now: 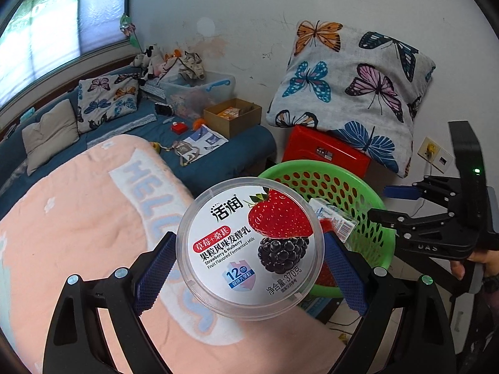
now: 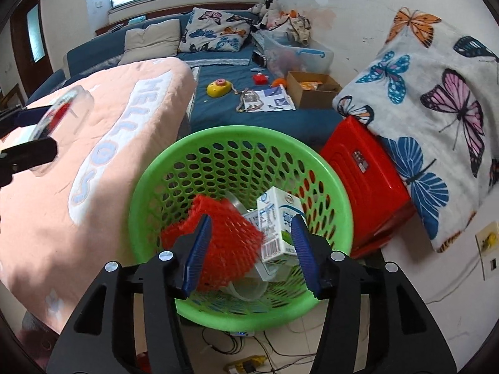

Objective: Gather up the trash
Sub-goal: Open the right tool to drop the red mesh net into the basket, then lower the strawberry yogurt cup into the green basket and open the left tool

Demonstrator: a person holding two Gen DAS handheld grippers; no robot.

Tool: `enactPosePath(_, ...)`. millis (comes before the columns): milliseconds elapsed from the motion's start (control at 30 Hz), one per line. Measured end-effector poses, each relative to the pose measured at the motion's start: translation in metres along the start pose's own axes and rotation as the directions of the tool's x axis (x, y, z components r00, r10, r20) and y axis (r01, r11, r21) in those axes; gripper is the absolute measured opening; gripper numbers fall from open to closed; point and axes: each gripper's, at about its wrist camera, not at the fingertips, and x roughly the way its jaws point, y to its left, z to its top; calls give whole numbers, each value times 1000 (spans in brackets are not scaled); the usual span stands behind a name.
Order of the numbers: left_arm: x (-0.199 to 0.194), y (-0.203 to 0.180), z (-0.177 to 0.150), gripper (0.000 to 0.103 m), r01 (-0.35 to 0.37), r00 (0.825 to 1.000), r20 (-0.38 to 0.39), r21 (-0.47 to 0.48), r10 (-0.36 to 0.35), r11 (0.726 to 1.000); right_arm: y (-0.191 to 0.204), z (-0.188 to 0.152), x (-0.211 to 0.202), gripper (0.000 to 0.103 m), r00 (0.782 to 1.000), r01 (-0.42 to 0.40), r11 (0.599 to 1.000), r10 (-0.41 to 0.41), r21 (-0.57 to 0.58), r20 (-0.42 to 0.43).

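Note:
My left gripper (image 1: 249,240) is shut on a round clear yogurt cup (image 1: 237,218) with a strawberry and mulberry lid, held above the pink blanket, left of the green basket (image 1: 312,166). In the right wrist view that cup (image 2: 59,109) shows at the far left in the left gripper (image 2: 34,131). My right gripper (image 2: 251,221) stands open over the green basket (image 2: 237,132). Below its fingers, inside the basket, lie a red foam net (image 2: 224,233), a white milk carton (image 2: 277,218) and a clear plastic cup (image 2: 246,286). Nothing is pressed between its pads.
A pink "HELLO" blanket (image 2: 78,124) covers the bed to the left of the basket. A red stool (image 2: 368,180) with a butterfly pillow (image 2: 436,109) stands to the right. A cardboard box (image 2: 312,88) sits behind. Cables and a power strip (image 2: 246,364) lie on the floor.

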Motion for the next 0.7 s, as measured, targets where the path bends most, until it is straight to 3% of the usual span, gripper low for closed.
enactPosePath(700,55,-43,21,90,91,994,-56,-24,-93,996,-17,-26,-20,60,1000,25,999,-25,25,3)
